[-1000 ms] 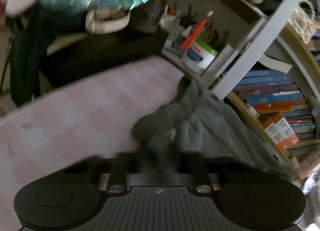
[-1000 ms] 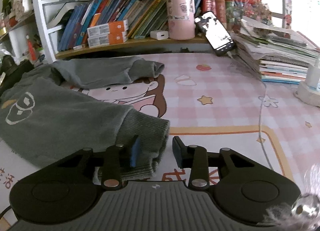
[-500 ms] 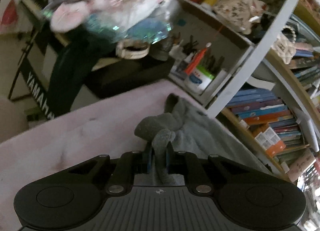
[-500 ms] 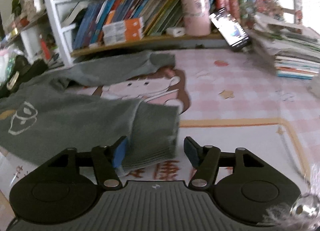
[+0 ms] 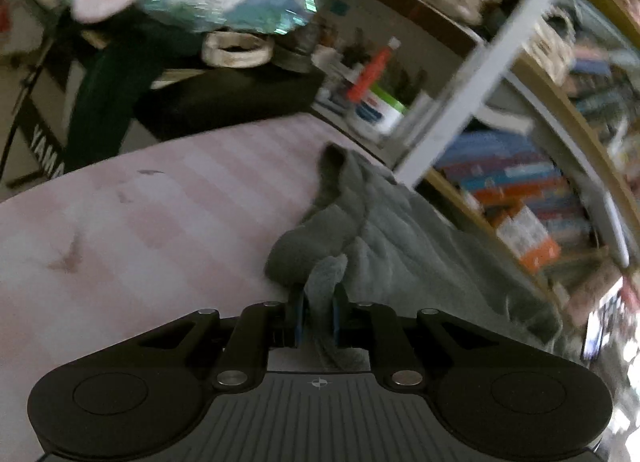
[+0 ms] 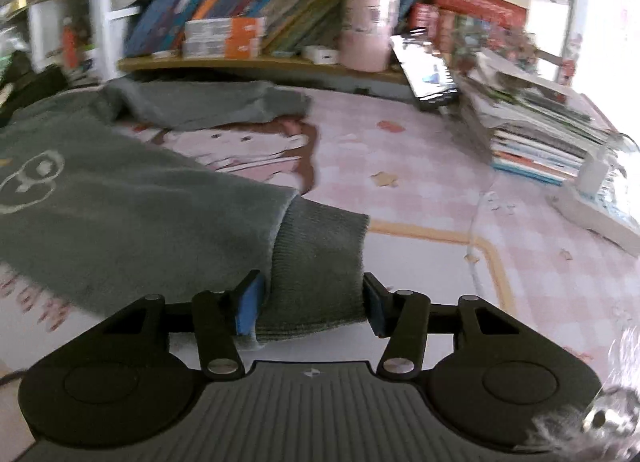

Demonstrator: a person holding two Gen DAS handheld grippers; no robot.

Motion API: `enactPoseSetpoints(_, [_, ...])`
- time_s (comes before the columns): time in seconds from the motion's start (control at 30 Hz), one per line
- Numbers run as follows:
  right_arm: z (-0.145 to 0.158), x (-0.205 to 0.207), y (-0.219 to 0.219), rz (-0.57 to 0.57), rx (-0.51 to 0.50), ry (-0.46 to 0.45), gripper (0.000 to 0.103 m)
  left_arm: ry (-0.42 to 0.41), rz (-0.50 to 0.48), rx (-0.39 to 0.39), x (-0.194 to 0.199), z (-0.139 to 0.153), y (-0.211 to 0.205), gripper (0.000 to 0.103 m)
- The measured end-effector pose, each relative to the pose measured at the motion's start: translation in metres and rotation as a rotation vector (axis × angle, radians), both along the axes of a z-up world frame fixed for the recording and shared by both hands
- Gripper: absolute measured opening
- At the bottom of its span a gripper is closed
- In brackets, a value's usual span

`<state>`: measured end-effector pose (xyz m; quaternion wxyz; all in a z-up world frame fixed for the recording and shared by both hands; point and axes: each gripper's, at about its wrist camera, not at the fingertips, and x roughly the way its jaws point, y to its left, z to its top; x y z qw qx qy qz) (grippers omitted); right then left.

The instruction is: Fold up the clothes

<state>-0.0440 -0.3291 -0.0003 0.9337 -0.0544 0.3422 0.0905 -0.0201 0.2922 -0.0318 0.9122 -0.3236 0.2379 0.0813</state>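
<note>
A grey sweatshirt [image 6: 104, 205] with a white chest print lies spread on a pink checked table mat [image 6: 420, 181]. Its far sleeve [image 6: 216, 103] lies across the back. My right gripper [image 6: 312, 298] is open, its jaws on either side of the ribbed cuff [image 6: 320, 254] of the near sleeve. In the left wrist view my left gripper [image 5: 318, 312] is shut on a bunched fold of the same sweatshirt [image 5: 400, 246], held just above the mat [image 5: 160, 229].
A bookshelf [image 6: 248, 25] full of books runs along the back. A pink cup [image 6: 370, 25], a phone [image 6: 426, 69] and a stack of books [image 6: 540, 129] stand at the right. A pen pot [image 5: 380, 109] and a black keyboard stand [image 5: 44, 149] are at the left.
My right gripper has moved forward and its jaws now straddle the cuff. My left gripper has closed on the fabric and lifted it a little.
</note>
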Motion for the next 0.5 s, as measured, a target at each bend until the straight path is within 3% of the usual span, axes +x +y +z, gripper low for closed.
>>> enactPoseSetpoints(0.5, [-0.0024, -0.0036, 0.0091, 0.027, 0.033, 0.009, 0.053, 0.029, -0.018, 0.026, -0.003, 0.0006, 0.0099, 0.018])
